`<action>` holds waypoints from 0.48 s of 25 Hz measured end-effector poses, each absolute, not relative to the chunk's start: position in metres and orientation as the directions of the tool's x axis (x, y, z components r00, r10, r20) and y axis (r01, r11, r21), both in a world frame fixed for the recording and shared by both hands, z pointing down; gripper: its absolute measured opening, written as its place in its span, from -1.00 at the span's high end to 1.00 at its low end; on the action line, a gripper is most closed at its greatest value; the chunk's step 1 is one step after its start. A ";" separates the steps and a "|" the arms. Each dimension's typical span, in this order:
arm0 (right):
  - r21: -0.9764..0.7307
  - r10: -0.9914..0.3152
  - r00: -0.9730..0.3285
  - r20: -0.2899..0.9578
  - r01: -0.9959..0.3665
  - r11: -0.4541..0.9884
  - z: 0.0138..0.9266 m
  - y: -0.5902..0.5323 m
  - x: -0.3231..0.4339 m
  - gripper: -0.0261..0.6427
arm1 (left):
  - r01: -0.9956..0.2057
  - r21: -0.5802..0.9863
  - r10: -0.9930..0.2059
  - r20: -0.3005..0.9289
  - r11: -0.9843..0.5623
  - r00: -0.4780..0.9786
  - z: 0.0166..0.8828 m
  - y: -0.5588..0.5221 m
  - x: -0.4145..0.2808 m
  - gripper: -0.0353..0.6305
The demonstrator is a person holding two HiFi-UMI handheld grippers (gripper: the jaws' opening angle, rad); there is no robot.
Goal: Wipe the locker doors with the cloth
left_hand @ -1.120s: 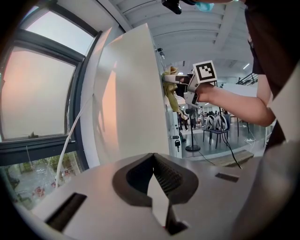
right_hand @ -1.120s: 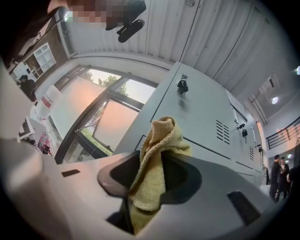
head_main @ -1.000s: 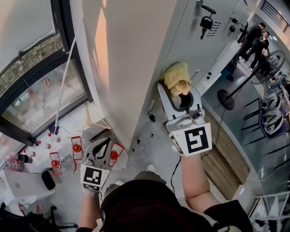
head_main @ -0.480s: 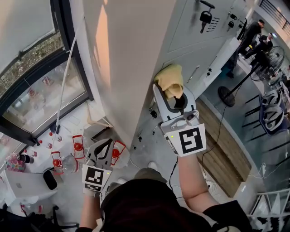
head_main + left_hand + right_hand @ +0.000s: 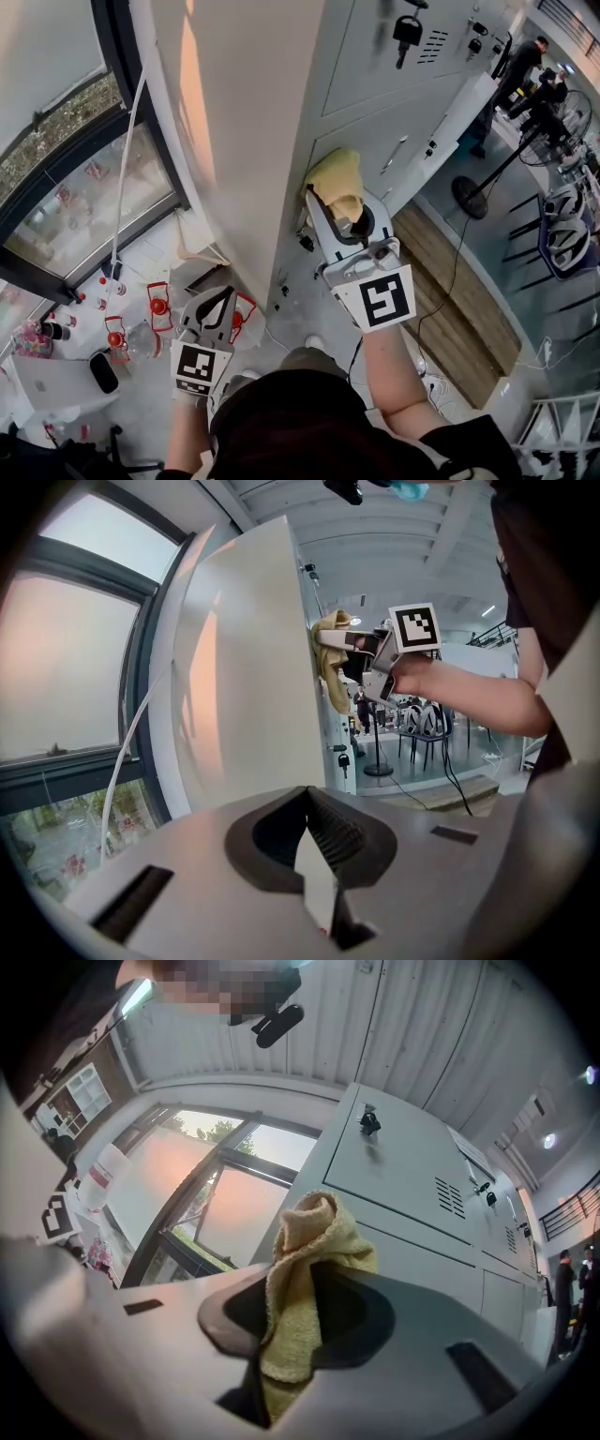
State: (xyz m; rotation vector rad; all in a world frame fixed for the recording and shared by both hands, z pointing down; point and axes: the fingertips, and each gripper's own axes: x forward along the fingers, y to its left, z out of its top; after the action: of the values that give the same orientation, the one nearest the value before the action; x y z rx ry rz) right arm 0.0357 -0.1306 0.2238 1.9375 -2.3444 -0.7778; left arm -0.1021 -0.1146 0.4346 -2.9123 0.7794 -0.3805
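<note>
A yellow cloth [image 5: 337, 176] is pinched in my right gripper [image 5: 336, 204] and pressed against a lower locker door [image 5: 380, 141] near the locker's left corner. In the right gripper view the cloth [image 5: 314, 1232] bunches up out of the shut jaws of that gripper [image 5: 298, 1316], with the grey locker doors [image 5: 403, 1180] behind it. A key [image 5: 406, 30] hangs in the upper door's lock. My left gripper [image 5: 210, 302] hangs low beside the locker, shut and holding nothing [image 5: 307, 803]. From the left gripper view I see the cloth [image 5: 328, 663] against the locker edge.
The locker's plain side panel [image 5: 244, 131] faces a large window [image 5: 75, 187]. Red-topped items [image 5: 159, 305] and a white cable [image 5: 131, 141] are on the floor at the left. A standing fan [image 5: 469, 199], a wooden platform [image 5: 459, 309] and people [image 5: 525, 70] are at the right.
My right gripper has slid the cloth left and down across the door, toward the locker's left corner. The left gripper has stayed put.
</note>
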 end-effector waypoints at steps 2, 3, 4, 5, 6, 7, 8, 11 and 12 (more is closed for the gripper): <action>0.370 -0.922 -0.243 -0.301 -0.921 0.122 0.227 -0.132 0.042 0.63 | -0.477 -0.162 -0.502 0.214 -0.864 0.838 0.434 -0.116 -0.094 0.87; 0.368 -0.922 -0.245 -0.300 -0.921 0.125 0.228 -0.133 0.046 0.63 | -0.477 -0.162 -0.503 0.214 -0.864 0.837 0.434 -0.116 -0.090 0.87; 0.365 -0.922 -0.247 -0.299 -0.922 0.128 0.229 -0.134 0.049 0.63 | -0.479 -0.162 -0.504 0.214 -0.863 0.837 0.434 -0.117 -0.087 0.87; 0.363 -0.921 -0.250 -0.298 -0.922 0.133 0.230 -0.135 0.052 0.63 | -0.480 -0.162 -0.506 0.213 -0.862 0.836 0.434 -0.118 -0.083 0.87; 0.361 -0.921 -0.252 -0.297 -0.923 0.136 0.231 -0.136 0.055 0.63 | -0.481 -0.164 -0.507 0.212 -0.861 0.835 0.433 -0.119 -0.080 0.87; 0.359 -0.921 -0.254 -0.294 -0.923 0.139 0.231 -0.137 0.058 0.63 | -0.483 -0.165 -0.509 0.211 -0.860 0.834 0.432 -0.120 -0.076 0.87; 0.359 -0.923 -0.254 -0.290 -0.923 0.141 0.232 -0.138 0.062 0.63 | -0.485 -0.166 -0.512 0.210 -0.858 0.833 0.432 -0.121 -0.073 0.87; 0.350 -0.928 -0.251 -0.275 -0.925 0.147 0.237 -0.142 0.077 0.63 | -0.494 -0.168 -0.520 0.206 -0.853 0.829 0.430 -0.124 -0.063 0.87; 0.343 -0.930 -0.250 -0.271 -0.927 0.149 0.238 -0.143 0.082 0.63 | -0.497 -0.168 -0.524 0.205 -0.851 0.827 0.430 -0.124 -0.060 0.87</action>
State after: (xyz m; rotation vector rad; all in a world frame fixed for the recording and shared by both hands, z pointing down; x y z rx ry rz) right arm 0.0824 -0.1427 0.2377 1.9209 -2.3777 -0.7033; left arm -0.0600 -0.1243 0.4297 -2.8999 0.8128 -0.3713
